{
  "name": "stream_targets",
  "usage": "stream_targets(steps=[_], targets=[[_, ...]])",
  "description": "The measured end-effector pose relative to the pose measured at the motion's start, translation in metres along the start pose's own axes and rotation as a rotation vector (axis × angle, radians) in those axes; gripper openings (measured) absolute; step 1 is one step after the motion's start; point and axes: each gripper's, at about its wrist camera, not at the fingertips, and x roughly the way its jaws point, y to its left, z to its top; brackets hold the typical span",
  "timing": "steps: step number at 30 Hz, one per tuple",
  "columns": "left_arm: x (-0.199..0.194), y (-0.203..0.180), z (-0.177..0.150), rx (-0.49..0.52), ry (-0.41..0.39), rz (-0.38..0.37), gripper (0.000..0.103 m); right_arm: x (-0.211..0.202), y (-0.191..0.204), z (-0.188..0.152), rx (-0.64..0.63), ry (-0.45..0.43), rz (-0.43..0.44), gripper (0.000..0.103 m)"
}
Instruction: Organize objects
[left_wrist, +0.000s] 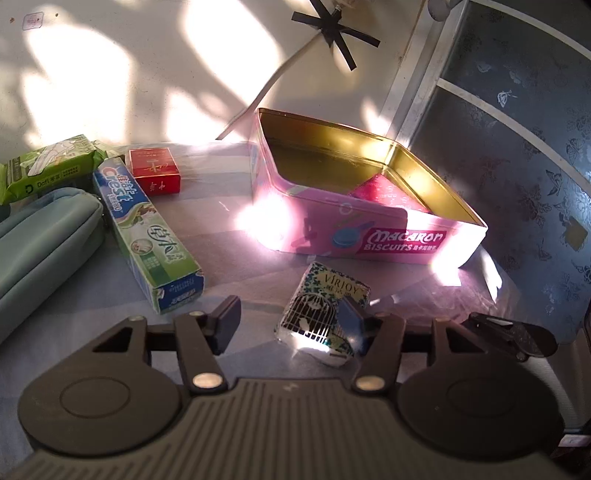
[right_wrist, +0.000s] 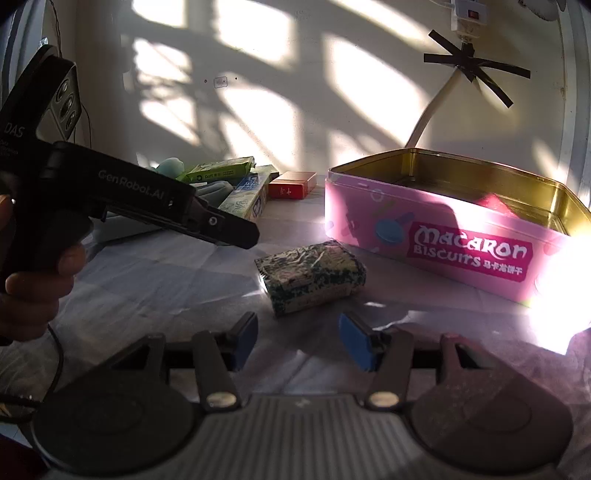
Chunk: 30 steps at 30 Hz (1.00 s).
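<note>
An open pink Macaron Biscuits tin (left_wrist: 388, 240) (right_wrist: 461, 251) stands on the table with a pink packet (left_wrist: 384, 190) inside. A Virjoy tissue pack (left_wrist: 325, 310) (right_wrist: 310, 280) lies on the cloth in front of the tin. My left gripper (left_wrist: 291, 321) is open, just short of the pack, its right finger beside the pack. The left gripper also shows from the side in the right wrist view (right_wrist: 236, 230), above and left of the pack. My right gripper (right_wrist: 299, 339) is open and empty, just short of the pack.
A Crest toothpaste box (left_wrist: 147, 229) (right_wrist: 245, 199), a red box (left_wrist: 155, 173) (right_wrist: 291, 184), a green wipes pack (left_wrist: 48, 166) (right_wrist: 221, 170) and a teal pouch (left_wrist: 40, 243) lie at the left. A wall with a taped cable (left_wrist: 332, 29) stands behind. A dark patterned panel (left_wrist: 517, 147) is at the right.
</note>
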Motion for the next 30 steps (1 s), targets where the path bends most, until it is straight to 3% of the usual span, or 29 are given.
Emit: stream_targets(steps=[4, 5, 6, 8, 13, 17, 23, 27, 30], targets=[[0.032, -0.007, -0.004, 0.036, 0.083, -0.024, 0.06, 0.025, 0.004, 0.007, -0.001, 0.035, 0.003, 0.058], [0.033, -0.005, -0.007, 0.008, 0.068, -0.05, 0.057, 0.032, 0.005, 0.007, 0.002, 0.041, 0.0, 0.059], [0.032, -0.006, -0.008, -0.009, 0.074, -0.079, 0.047, 0.036, 0.006, 0.007, 0.004, 0.044, -0.004, 0.057], [0.022, -0.013, -0.009, 0.003, 0.057, -0.044, 0.045, 0.037, 0.009, 0.006, 0.006, 0.018, -0.008, 0.052], [-0.015, -0.034, 0.017, 0.09, -0.083, -0.039, 0.045, 0.01, 0.021, 0.018, -0.085, -0.189, -0.067, 0.051], [-0.007, -0.047, 0.054, 0.12, -0.139, -0.057, 0.045, 0.005, 0.008, 0.039, -0.109, -0.294, -0.157, 0.051], [0.05, -0.057, 0.093, 0.149, -0.147, -0.026, 0.045, 0.036, -0.049, 0.072, 0.007, -0.262, -0.212, 0.051], [0.081, -0.053, 0.103, 0.111, -0.107, -0.01, 0.047, 0.056, -0.069, 0.075, 0.045, -0.219, -0.254, 0.052], [0.083, -0.047, 0.104, 0.073, -0.106, 0.022, 0.05, 0.058, -0.071, 0.068, 0.059, -0.231, -0.291, 0.055]])
